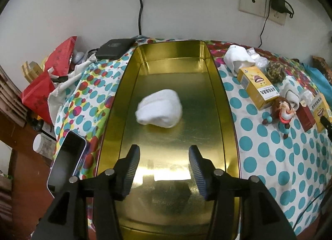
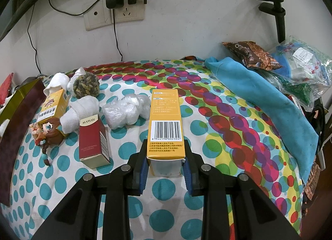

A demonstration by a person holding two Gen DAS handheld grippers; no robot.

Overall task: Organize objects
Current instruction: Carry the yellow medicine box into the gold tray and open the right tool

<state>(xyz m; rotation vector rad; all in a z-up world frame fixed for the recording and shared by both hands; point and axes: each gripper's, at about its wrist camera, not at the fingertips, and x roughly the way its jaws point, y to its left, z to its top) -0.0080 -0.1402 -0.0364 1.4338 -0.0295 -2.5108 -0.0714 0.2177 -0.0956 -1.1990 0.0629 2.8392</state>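
A gold metal tray (image 1: 215, 86) lies on the dotted tablecloth. A white rolled cloth (image 1: 159, 108) lies in its middle. My left gripper (image 1: 164, 152) is open and empty above the tray's near end, short of the cloth. My right gripper (image 2: 165, 146) is shut on a yellow box (image 2: 165, 123) with a barcode, its near end between the fingers. To its left stand a red MARUBI box (image 2: 92, 138), a doll figure (image 2: 48, 131), another yellow box (image 2: 55, 102), white cloth rolls (image 2: 83, 109), a rope ball (image 2: 86, 85) and a plastic wad (image 2: 126, 110).
A phone (image 1: 68, 156) lies left of the tray, a black device (image 1: 114, 47) behind it, red bags (image 1: 51, 78) at the far left. A blue cloth (image 2: 261, 92) and snack bags (image 2: 253, 54) lie at the right. The wall with sockets (image 2: 114, 14) stands behind.
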